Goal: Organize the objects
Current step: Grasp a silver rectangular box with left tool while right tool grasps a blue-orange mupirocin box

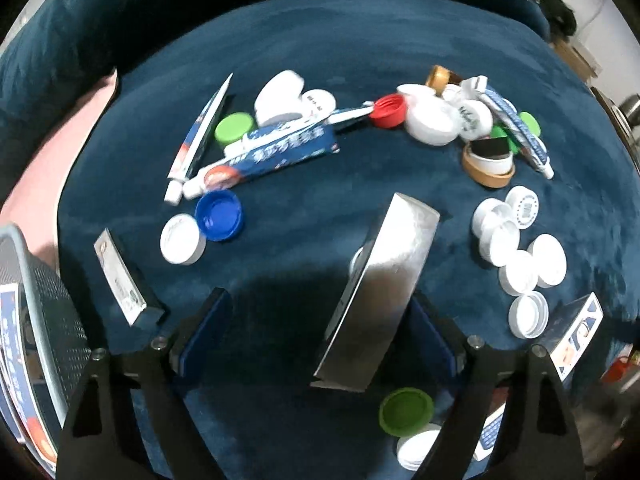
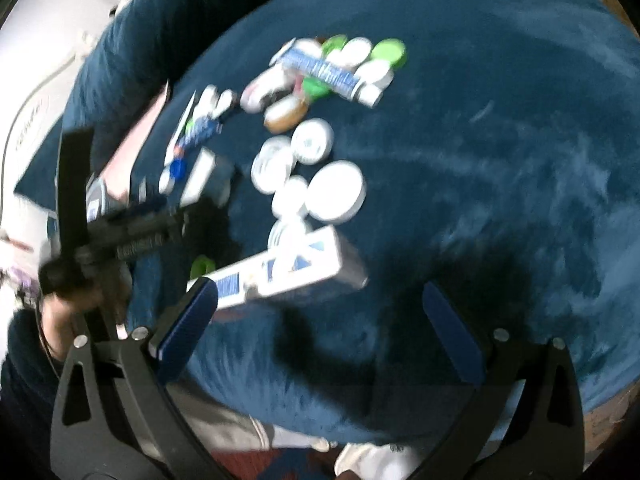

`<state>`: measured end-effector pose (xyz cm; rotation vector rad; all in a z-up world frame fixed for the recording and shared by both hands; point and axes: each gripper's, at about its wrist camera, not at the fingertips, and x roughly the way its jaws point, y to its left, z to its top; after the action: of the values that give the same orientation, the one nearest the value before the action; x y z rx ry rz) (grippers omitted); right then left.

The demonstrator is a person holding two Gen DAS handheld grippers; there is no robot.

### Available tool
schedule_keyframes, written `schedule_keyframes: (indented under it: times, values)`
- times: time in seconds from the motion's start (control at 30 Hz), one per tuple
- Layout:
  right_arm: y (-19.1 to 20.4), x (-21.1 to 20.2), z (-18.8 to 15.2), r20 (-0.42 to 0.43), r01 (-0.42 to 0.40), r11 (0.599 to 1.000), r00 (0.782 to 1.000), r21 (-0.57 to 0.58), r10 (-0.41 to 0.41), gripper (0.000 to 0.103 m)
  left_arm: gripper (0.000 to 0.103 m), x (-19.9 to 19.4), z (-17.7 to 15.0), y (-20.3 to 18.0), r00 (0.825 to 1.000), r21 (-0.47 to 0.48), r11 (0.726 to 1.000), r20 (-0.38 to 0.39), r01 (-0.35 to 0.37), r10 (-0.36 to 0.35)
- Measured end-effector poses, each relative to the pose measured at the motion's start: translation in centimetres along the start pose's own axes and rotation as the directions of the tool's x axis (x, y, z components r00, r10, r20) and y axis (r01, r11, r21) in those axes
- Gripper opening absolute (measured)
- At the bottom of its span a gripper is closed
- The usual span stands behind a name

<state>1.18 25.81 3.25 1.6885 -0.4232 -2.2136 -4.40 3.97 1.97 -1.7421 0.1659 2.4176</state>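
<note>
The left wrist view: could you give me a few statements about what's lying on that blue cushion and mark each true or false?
1. A silver box stands between the open fingers of the left gripper. True.
2. The blue cap lies beside a white cap. True.
3. The red cap lies in the mesh basket. False: it lies on the blue cushion, far from the basket.
4. All caps are white. False: a green cap lies near the gripper.

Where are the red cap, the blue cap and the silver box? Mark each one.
red cap point(image 1: 389, 110), left wrist view, on its ribbed hollow inside.
blue cap point(image 1: 219, 216), left wrist view, on its open inside.
silver box point(image 1: 384, 292), left wrist view, on its broad grey face.
</note>
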Motion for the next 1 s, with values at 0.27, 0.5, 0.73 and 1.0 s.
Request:
schedule_keyframes:
  times: [0.27, 0.5, 0.73, 1.0]
  values:
    - [1.3, 3.1, 0.3, -0.079, -0.292, 0.953, 0.951, 0.077, 0.298, 0.103, 0.09, -1.4, -1.2, 2.3, 0.999, -0.065, 0.997, 0.025, -0.036, 0.038]
    - [0.9, 1.9, 3.7, 0.121, -0.443, 0.889, 0.895, 0.118, 0.43, 0.103, 0.091, -2.7, -3.1, 5.0, 0.999, -0.15, 0.989, 0.038, -0.011, 0.017]
    - [1.7, 3.8, 0.4, -0.001, -0.286, 0.944, 0.957, 0.161, 0.29, 0.103, 0.091, -2.3, -2.0, 4.7, 0.999, -0.109, 0.994, 0.049, 0.007, -0.002]
    - [2.2, 6.4, 0.7, 0.015, -0.234, 0.907, 0.97, 0.352, 0.244, 0.103, 0.091, -1.5, -1.9, 4.4, 0.999, -0.099, 0.995, 0.034, 0.0, 0.003]
